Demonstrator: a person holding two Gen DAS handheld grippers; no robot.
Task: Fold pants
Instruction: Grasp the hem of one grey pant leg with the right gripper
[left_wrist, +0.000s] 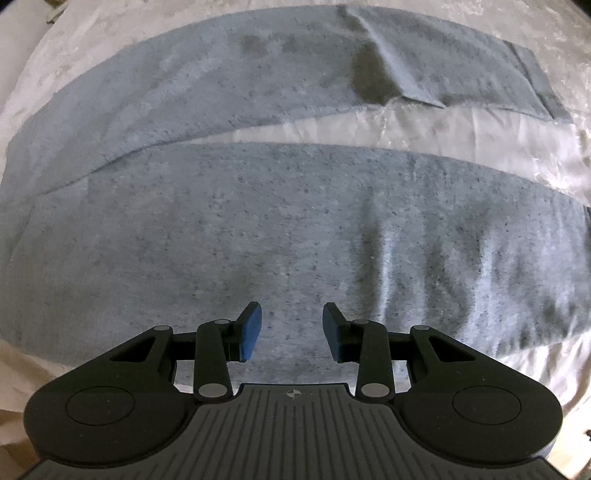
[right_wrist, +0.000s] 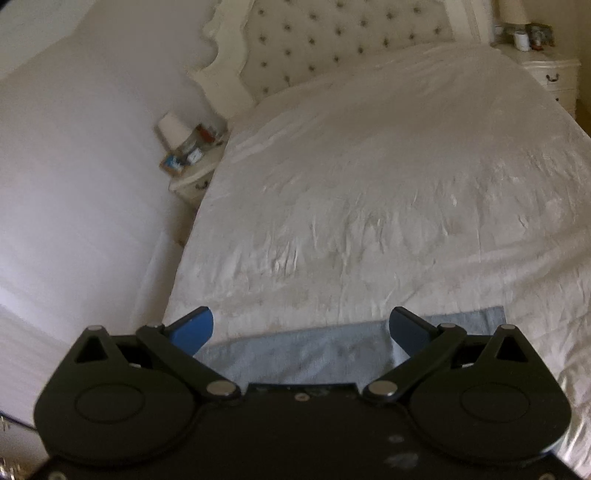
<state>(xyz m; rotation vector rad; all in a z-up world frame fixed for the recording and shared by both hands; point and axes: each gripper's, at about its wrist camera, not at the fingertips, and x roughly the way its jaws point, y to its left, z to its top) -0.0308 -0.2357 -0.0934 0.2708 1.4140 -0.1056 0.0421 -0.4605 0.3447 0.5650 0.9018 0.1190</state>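
White bedding (right_wrist: 369, 184) carries the grey-blue pants (left_wrist: 295, 229), laid flat. I see my left gripper (left_wrist: 291, 332) pointing straight down over them, jaws apart, empty; my right gripper (right_wrist: 301, 328) tilts downward, spread wide.

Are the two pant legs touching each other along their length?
Apart over most of it. The left wrist view shows bare bedsheet between the far leg and near leg; they meet only at left.

Left gripper (left_wrist: 291, 332) jaws parted, right gripper (right_wrist: 301, 330) wide
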